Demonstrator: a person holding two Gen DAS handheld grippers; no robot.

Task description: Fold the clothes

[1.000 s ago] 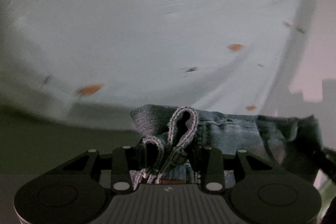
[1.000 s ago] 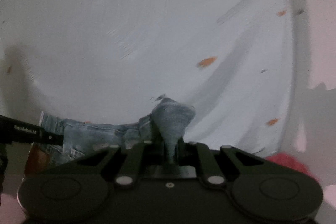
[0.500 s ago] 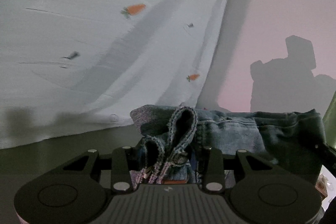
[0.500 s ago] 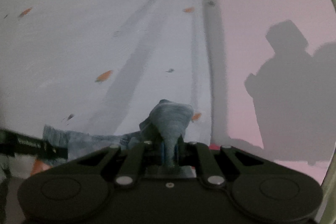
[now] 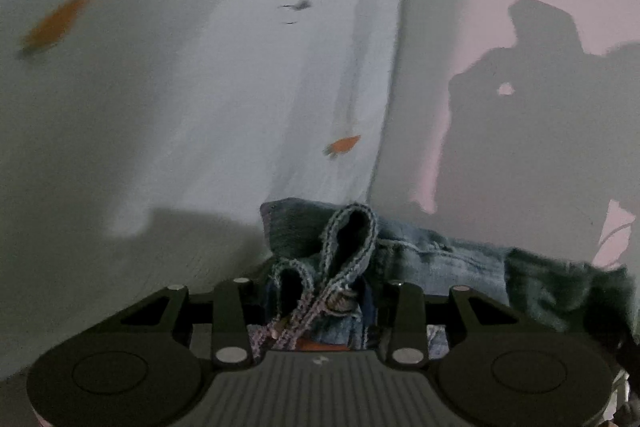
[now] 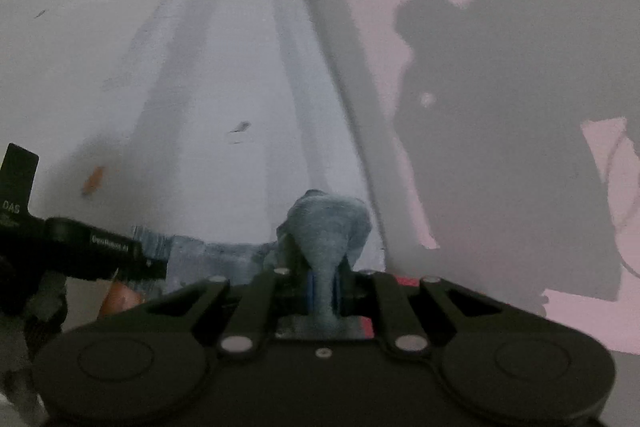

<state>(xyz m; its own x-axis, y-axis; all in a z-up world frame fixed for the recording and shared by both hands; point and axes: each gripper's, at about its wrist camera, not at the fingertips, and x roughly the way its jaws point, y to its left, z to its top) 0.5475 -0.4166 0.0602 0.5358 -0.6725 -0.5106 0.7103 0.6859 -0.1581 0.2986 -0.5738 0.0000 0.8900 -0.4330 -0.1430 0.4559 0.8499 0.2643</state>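
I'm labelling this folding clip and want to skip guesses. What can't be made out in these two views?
- Jeans: both views show only the edge stretched between the grippers; the rest hangs below the frames, so their length and how far they are folded stay unknown.
- Left gripper fingers: left view, buried in bunched denim.
- Sheet prints: blurred in both views.
- The person: only a shadow on the wall.

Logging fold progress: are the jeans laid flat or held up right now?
Held up. The jeans hang stretched between the left gripper and right gripper, each shut on bunched denim; lower part hidden.
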